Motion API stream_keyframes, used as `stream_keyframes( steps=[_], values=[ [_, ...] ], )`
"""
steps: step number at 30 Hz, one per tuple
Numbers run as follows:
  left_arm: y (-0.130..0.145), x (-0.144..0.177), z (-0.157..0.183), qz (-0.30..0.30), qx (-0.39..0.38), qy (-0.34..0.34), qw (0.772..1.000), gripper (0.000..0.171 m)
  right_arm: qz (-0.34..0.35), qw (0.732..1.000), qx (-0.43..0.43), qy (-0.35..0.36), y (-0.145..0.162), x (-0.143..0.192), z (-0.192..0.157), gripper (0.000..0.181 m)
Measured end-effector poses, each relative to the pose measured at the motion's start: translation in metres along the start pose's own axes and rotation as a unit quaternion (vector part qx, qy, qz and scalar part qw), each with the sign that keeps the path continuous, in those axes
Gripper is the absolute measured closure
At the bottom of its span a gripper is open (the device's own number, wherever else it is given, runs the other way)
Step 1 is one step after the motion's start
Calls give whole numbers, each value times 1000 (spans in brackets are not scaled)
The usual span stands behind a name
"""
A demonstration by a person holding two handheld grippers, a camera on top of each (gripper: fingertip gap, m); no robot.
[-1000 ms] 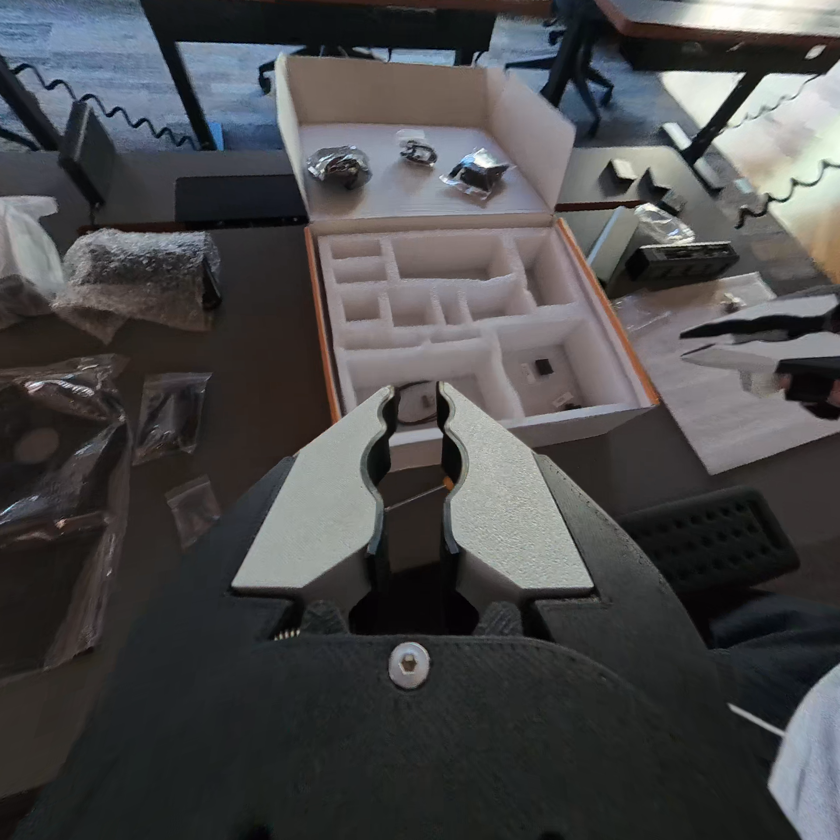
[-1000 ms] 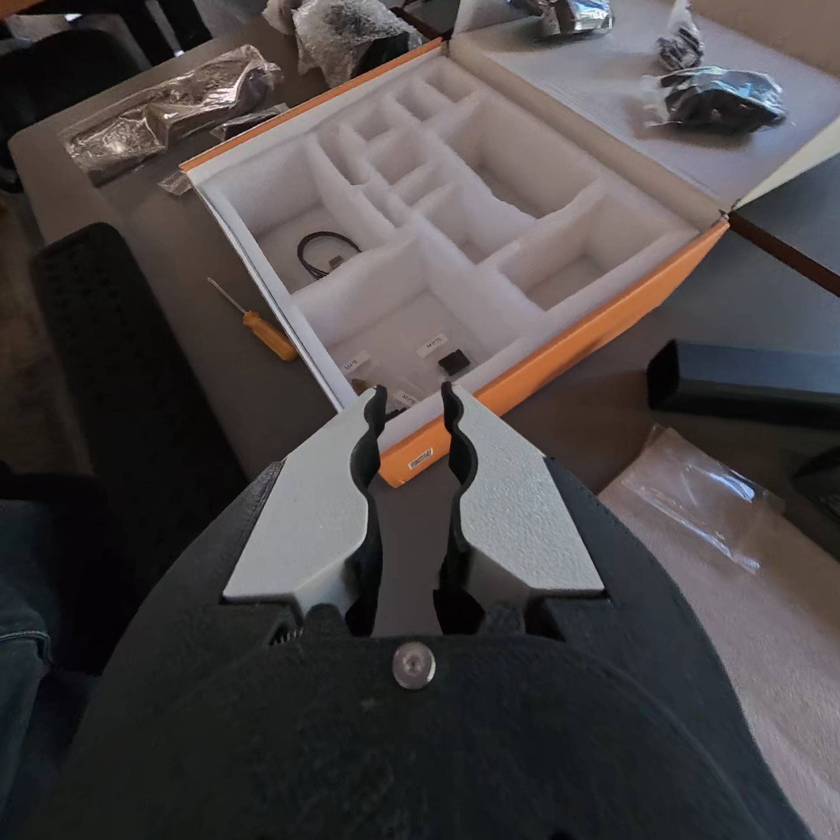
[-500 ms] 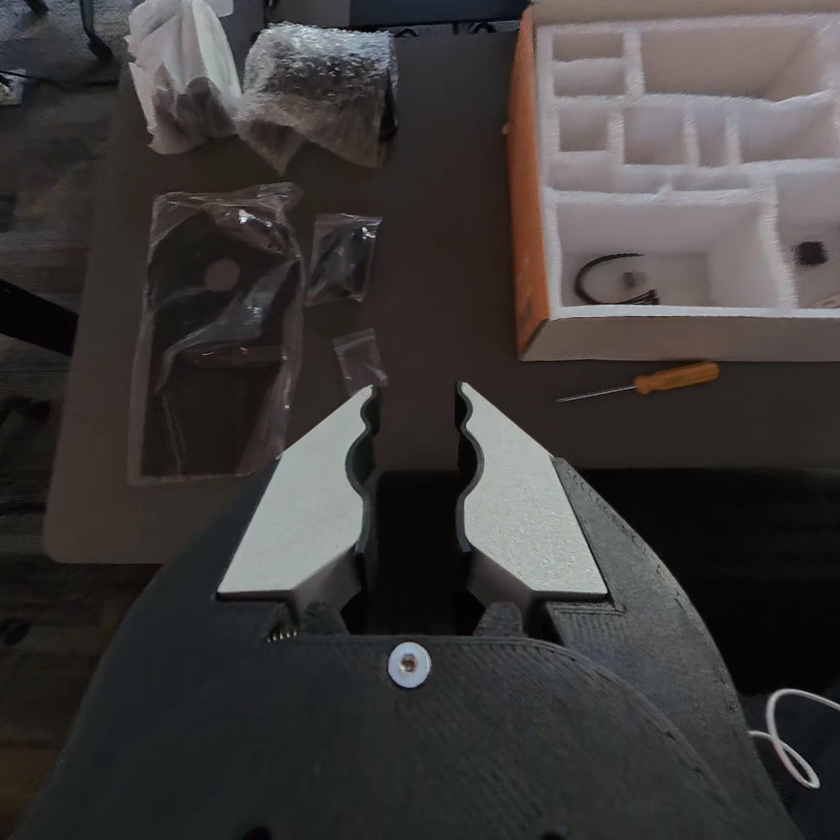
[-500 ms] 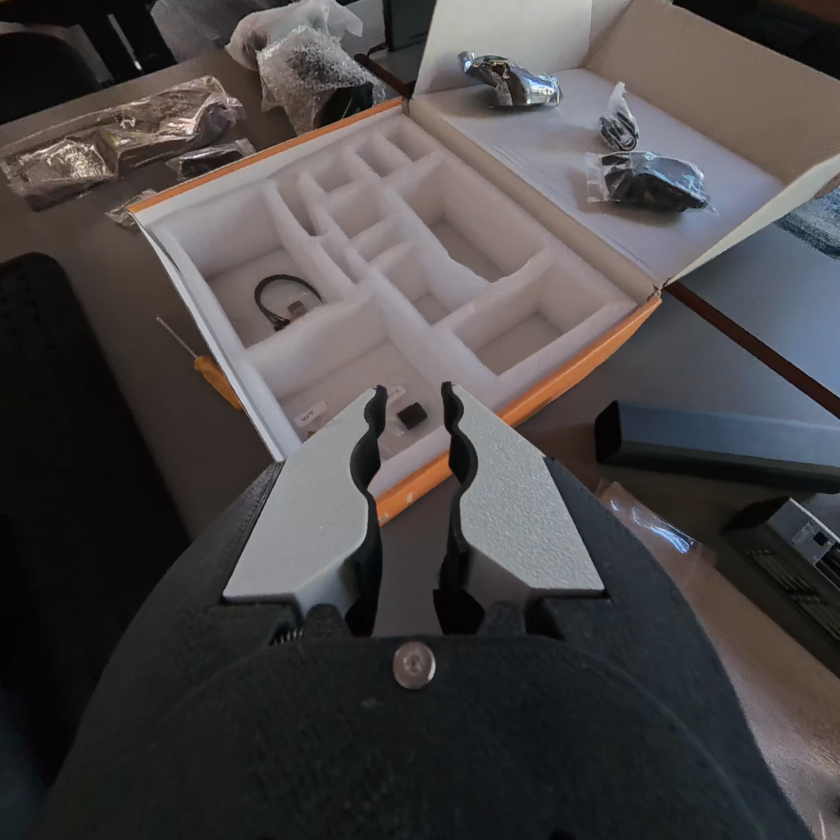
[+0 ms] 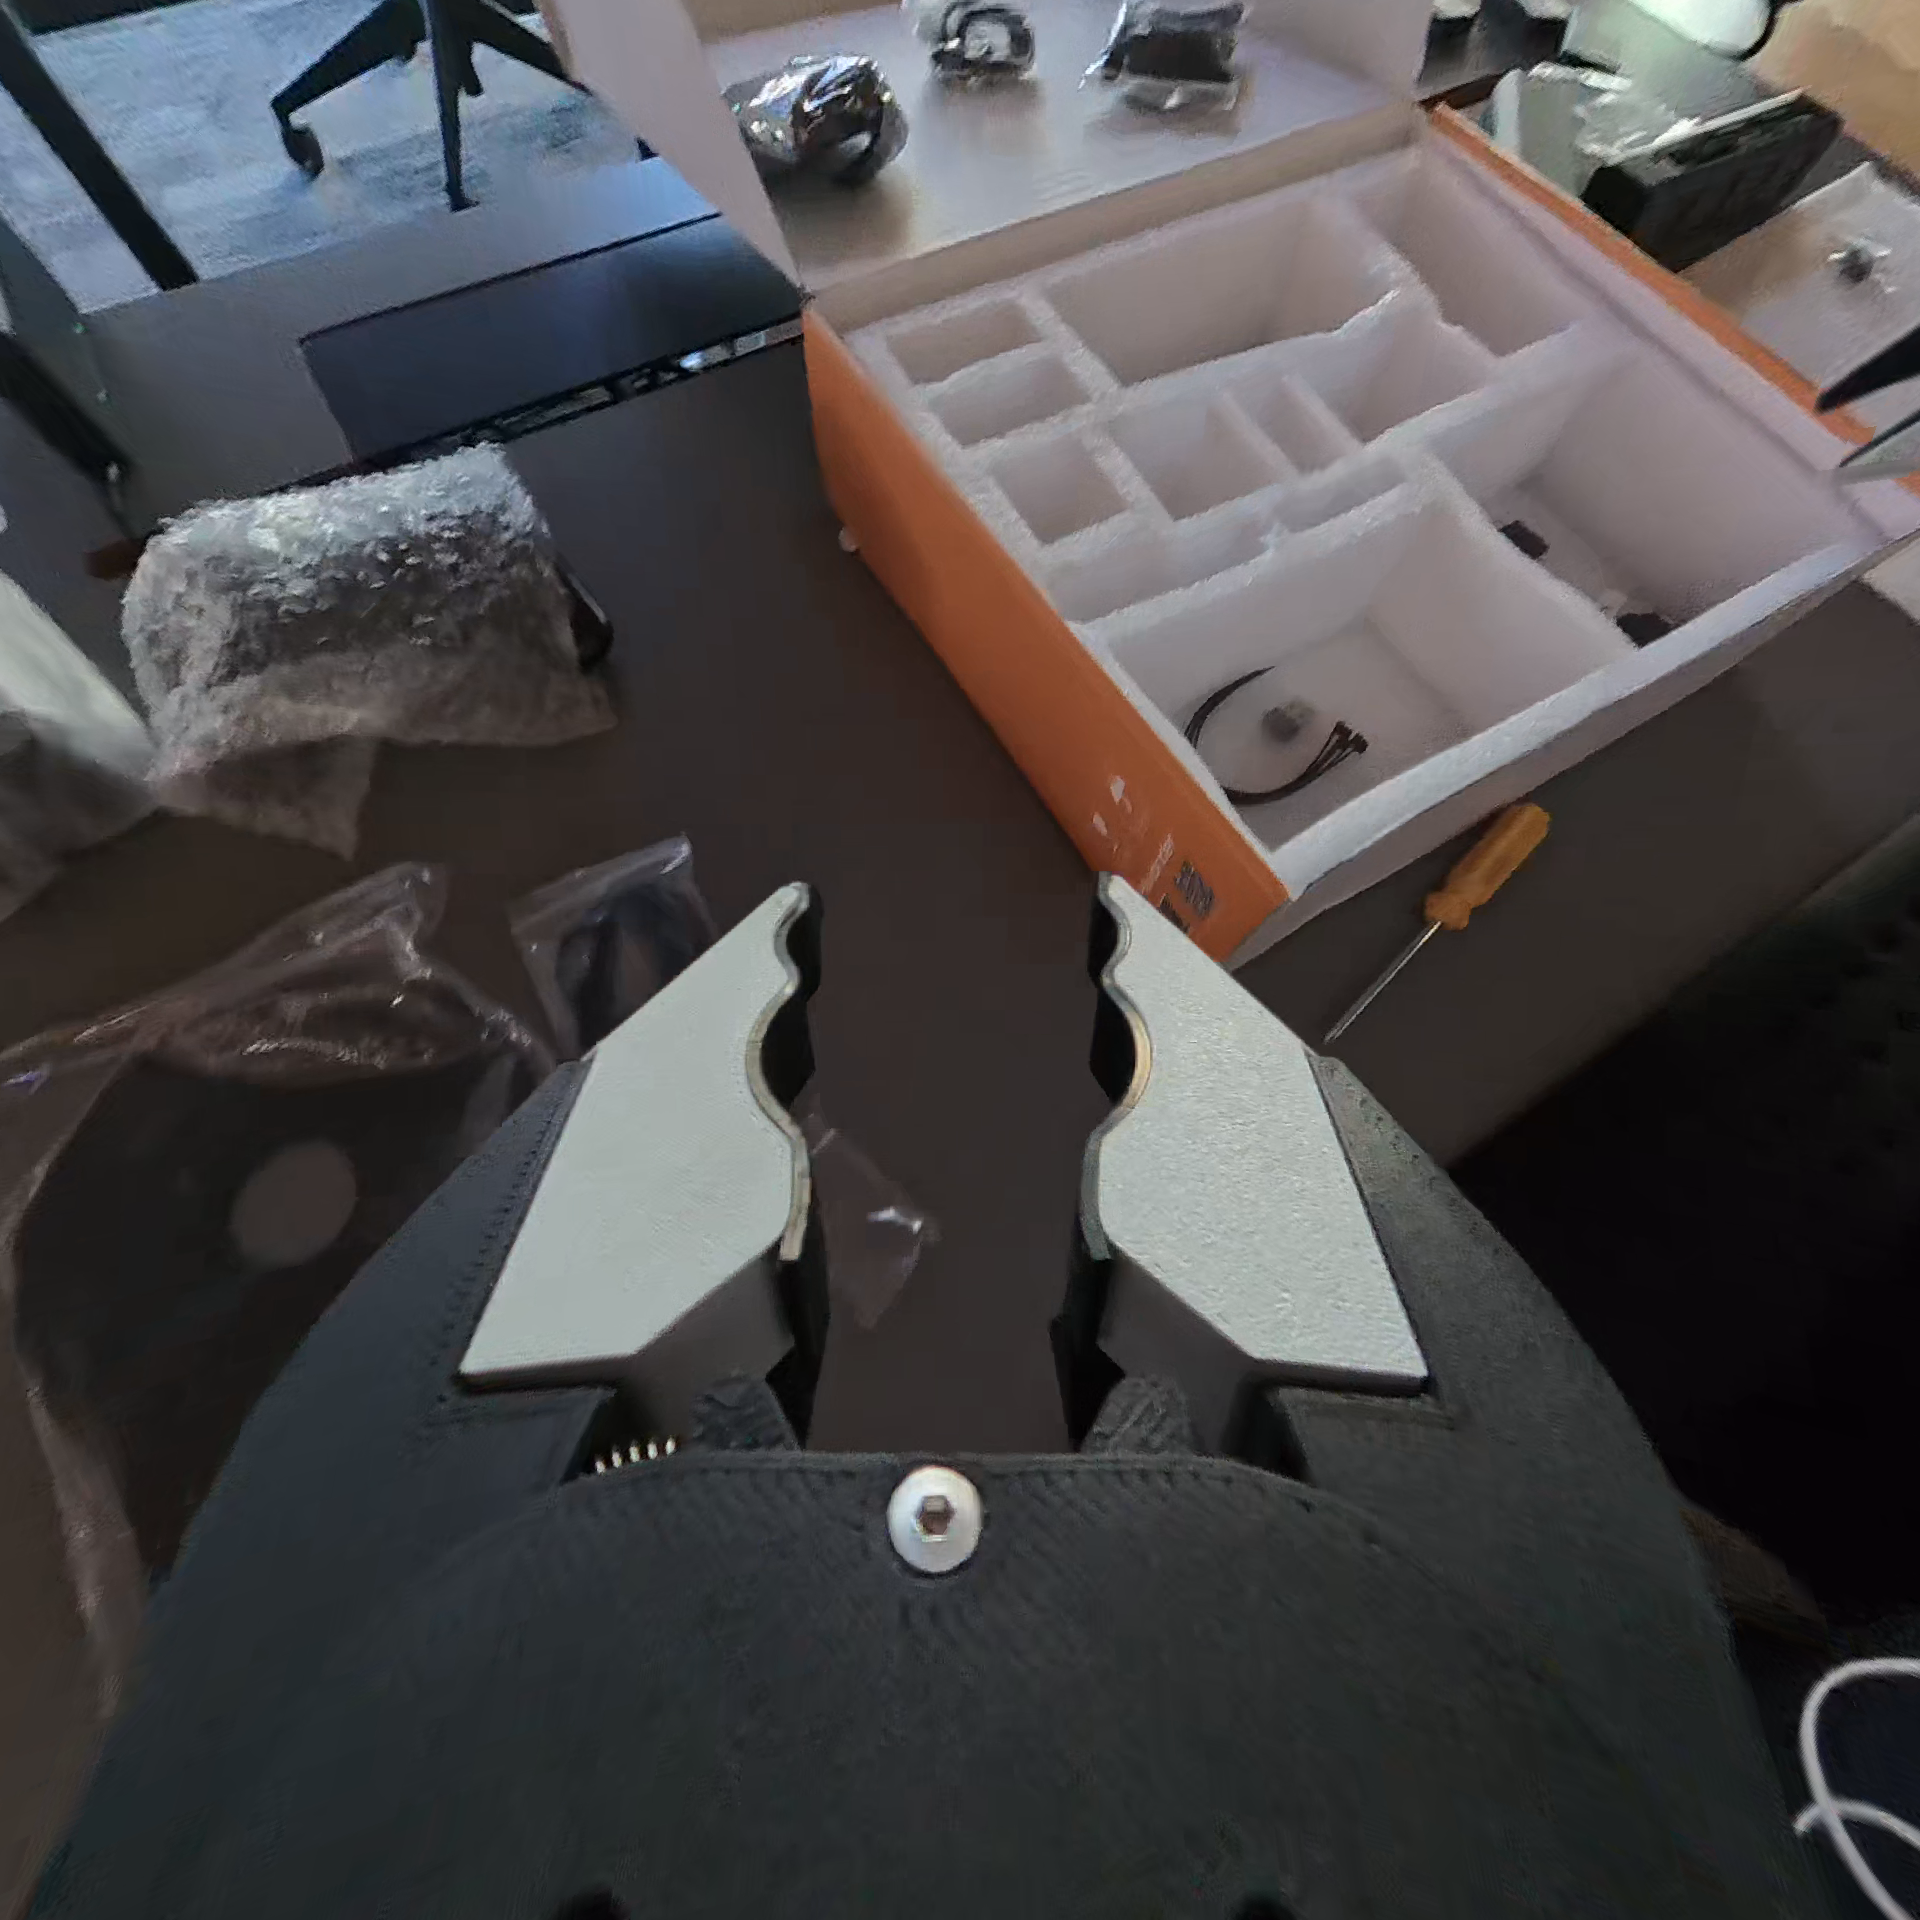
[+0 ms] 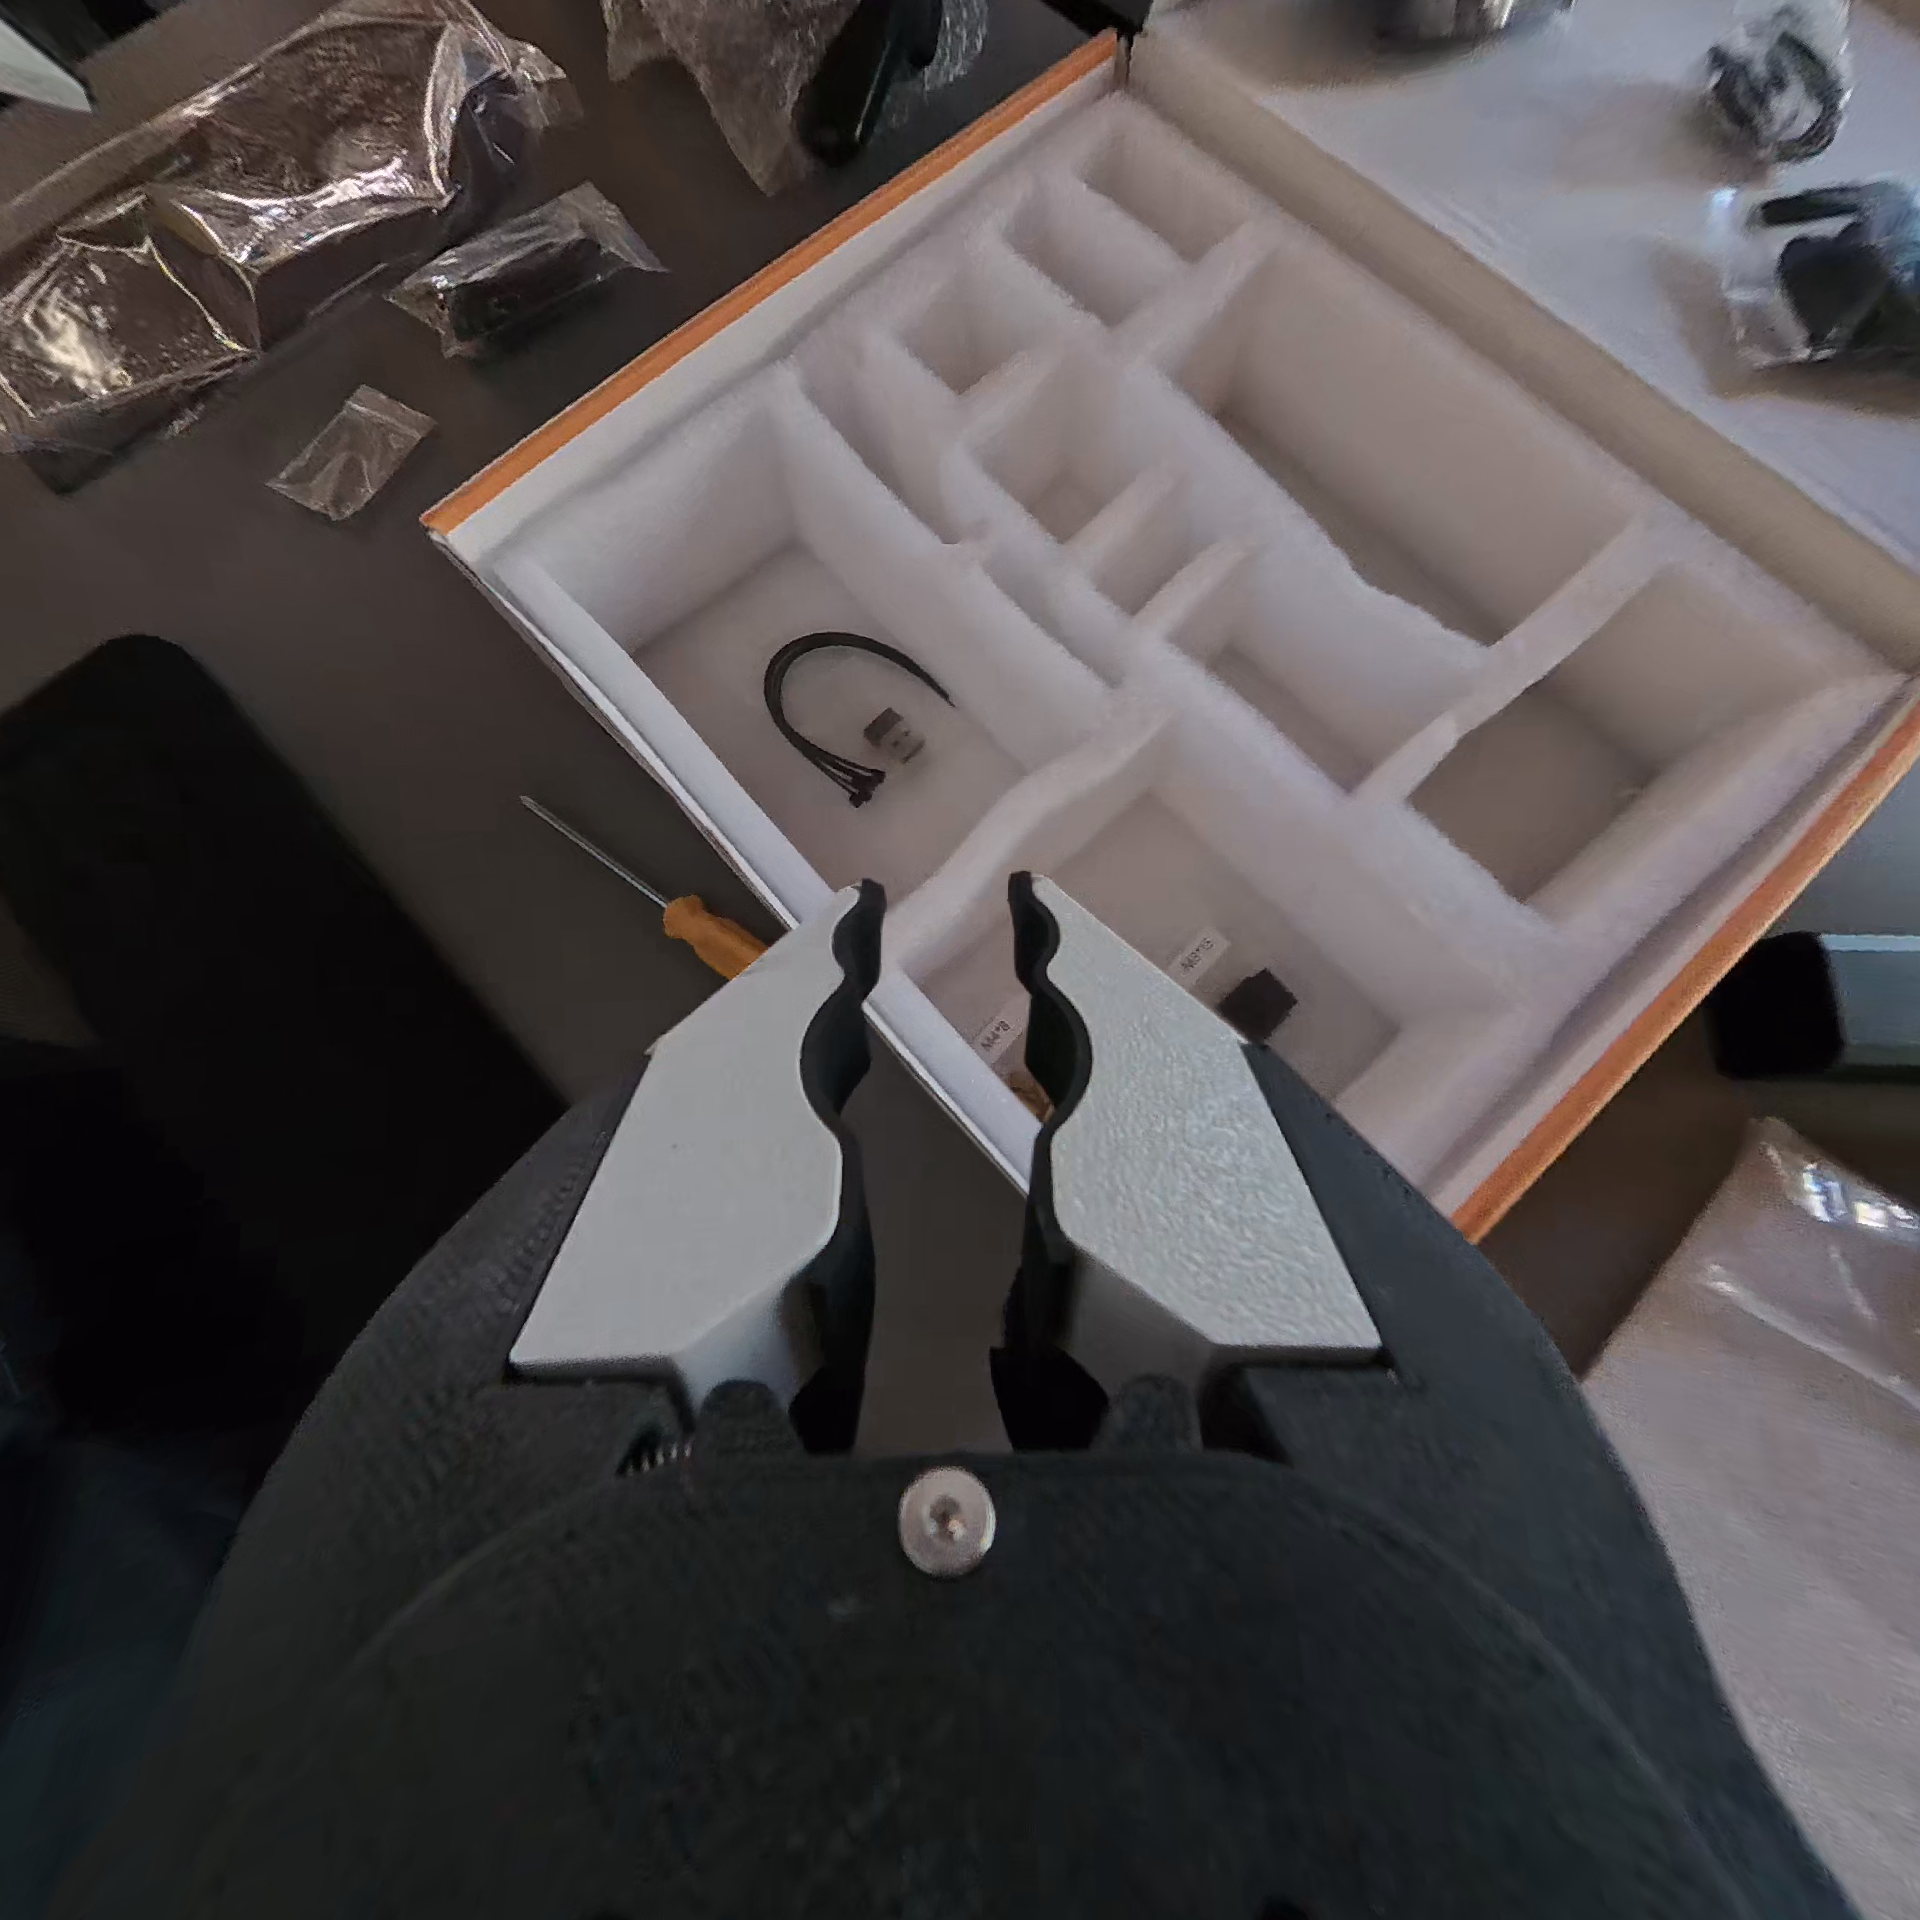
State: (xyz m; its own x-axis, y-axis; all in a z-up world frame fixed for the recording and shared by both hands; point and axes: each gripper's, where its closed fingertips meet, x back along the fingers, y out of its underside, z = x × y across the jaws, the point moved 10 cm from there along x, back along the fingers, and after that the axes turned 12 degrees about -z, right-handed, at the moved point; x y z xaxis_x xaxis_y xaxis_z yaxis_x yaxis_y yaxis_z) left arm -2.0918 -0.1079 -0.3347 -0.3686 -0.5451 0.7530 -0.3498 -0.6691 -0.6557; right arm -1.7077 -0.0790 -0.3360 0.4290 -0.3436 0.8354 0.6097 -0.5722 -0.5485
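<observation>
An orange box (image 5: 1023, 665) with a white foam insert (image 6: 1049, 623) lies open on a dark table. Black cable ties (image 5: 1268, 738) and a small part lie in its near compartment, also in the right wrist view (image 6: 831, 707). My left gripper (image 5: 951, 902) is wide open and empty, above the table left of the box, over a small clear bag (image 5: 868, 1221). My right gripper (image 6: 945, 888) is open with a narrower gap and empty, over the box's near corner; its fingertips (image 5: 1881, 416) show in the left wrist view. An orange-handled screwdriver (image 6: 712, 932) lies beside the box.
A bubble-wrapped item (image 5: 343, 592) and plastic bags with dark parts (image 5: 270, 1029) lie left of the box. Bagged parts (image 6: 1829, 270) sit on the open lid. A small black square part (image 6: 1257, 1003) lies in a near compartment. A black chair back (image 6: 208, 935) borders the table. There is about 30 centimetres between the tips of the two grippers. The left gripper is farther from the orange-handled screwdriver (image 6: 712, 932), some 25 centimetres, than the right, some 15 centimetres. It turns up in the left wrist view (image 5: 1468, 884) as well.
My left gripper has opened wider and swung from the box to the bags, then part-way back. My right gripper has moved in over the box's near corner, its gap unchanged.
</observation>
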Motion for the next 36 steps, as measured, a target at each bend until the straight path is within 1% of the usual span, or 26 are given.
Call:
stream_keyframes(
  steps=[4,7,9,13,16,20,26,32,34,36],
  values=[
    [-14,-25,1,20,25,61,998,122,-18,1000,-25,-2,2,-11,10,156],
    [-25,-41,4,27,27,73,997,122,-45,998,-36,8,12,-18,34,157],
    [-35,-50,6,36,31,89,995,123,-71,997,-39,-2,19,-20,52,157],
    [-54,-70,11,38,25,105,993,122,-110,993,-16,-29,27,-19,81,159],
    [-66,-82,15,47,35,119,991,123,-118,991,-5,-66,28,-18,95,159],
    [-79,-96,19,50,32,132,990,123,-125,991,6,-55,29,-16,109,159],
    [-92,-108,27,45,14,141,989,125,-98,993,-19,-69,33,-12,111,160],
    [-98,-114,35,39,-1,152,988,132,-100,994,-29,-33,49,-1,112,162],
    [-100,-115,39,39,-2,159,987,136,-103,994,-40,-8,60,9,115,163],
    [-102,-117,43,39,-3,169,985,140,-118,991,-48,33,77,25,122,165]
  ],
)
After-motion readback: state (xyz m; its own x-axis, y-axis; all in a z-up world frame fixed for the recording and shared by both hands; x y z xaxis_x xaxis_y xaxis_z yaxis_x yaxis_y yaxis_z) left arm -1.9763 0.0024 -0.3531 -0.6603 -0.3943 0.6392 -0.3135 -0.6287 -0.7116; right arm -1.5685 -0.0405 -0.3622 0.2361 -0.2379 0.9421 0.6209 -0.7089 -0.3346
